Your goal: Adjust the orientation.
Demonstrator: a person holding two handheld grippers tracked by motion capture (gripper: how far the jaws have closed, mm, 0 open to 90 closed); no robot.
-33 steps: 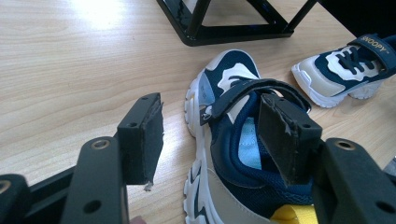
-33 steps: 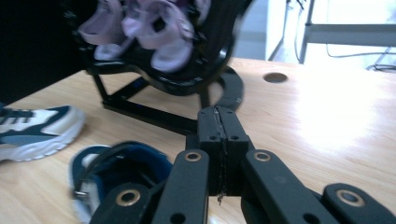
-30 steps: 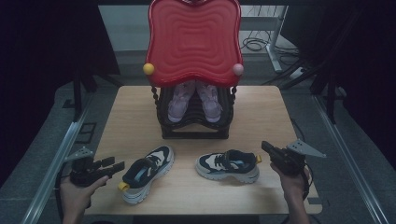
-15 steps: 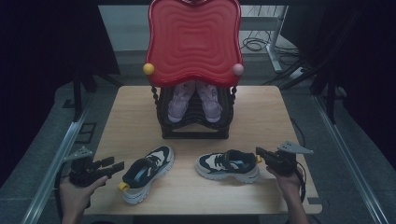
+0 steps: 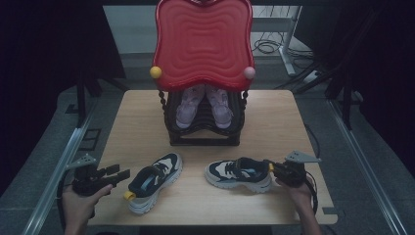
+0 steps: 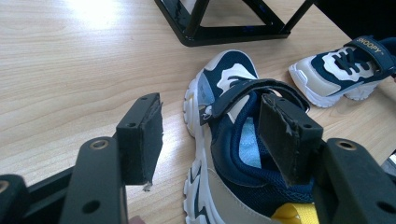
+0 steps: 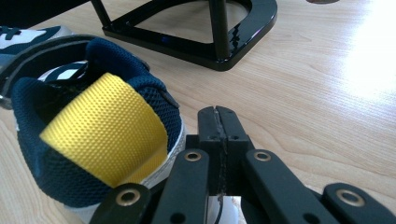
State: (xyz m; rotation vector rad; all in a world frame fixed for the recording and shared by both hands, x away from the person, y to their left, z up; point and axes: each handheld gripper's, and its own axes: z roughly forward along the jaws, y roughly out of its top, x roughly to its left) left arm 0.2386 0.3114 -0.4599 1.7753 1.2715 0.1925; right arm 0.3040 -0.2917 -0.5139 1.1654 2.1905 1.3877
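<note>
Sneakers lie near the front of the wooden table (image 5: 147, 117): two navy-and-white ones, the left shoe (image 5: 154, 181) angled toe-away, the right shoe (image 5: 238, 173) lying crosswise with its heel toward the right gripper (image 5: 286, 172). They look light, with soft mesh collars and stiffer rubber soles, so I would judge the heel collar or the yellow pull tab (image 7: 107, 128) the best hold. Right jaws are closed together with nothing between them, just beside that heel. The left gripper (image 6: 212, 140) stands wide, straddling the left shoe's collar without pinching. Behind, one black rack (image 5: 203, 132) holds two pinkish shoes (image 5: 203, 105) under one red tray (image 5: 203, 44).
</note>
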